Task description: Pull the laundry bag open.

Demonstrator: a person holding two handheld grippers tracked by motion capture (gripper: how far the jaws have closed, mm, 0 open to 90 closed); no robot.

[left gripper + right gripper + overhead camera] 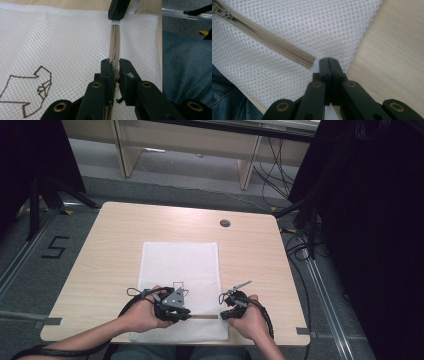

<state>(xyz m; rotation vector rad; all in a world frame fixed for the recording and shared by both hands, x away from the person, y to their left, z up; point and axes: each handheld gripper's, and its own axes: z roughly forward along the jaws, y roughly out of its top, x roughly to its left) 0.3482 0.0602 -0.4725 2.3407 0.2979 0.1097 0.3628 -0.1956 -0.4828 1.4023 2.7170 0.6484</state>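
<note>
Item: white mesh laundry bag [181, 270], flat on a pale wooden table [110, 250], its near edge at the person's side and directly under both tongs. Beige zipper [274, 42] runs along that near edge, spanning the gap between the two tongs. Left gripper [115, 71]: jaws nearly together, clamped on the zipper's slider end, with the tape stretching straight ahead of its tips toward the other tong. Right gripper [329, 65]: jaws fully together, pinching the mesh just past the zipper's closed end, at the bag's corner nearest it; bare tabletop lies just beyond. Brown line-drawn emblem [30, 92] sits to the left of the left gripper's jaws. Handling, judged: light, soft, limp fabric; open weave gives good purchase but snags and bunches easily; not fragile. Best holds: the slider pull for travel, the corner fabric beside the zipper end for counter-tension.
</note>
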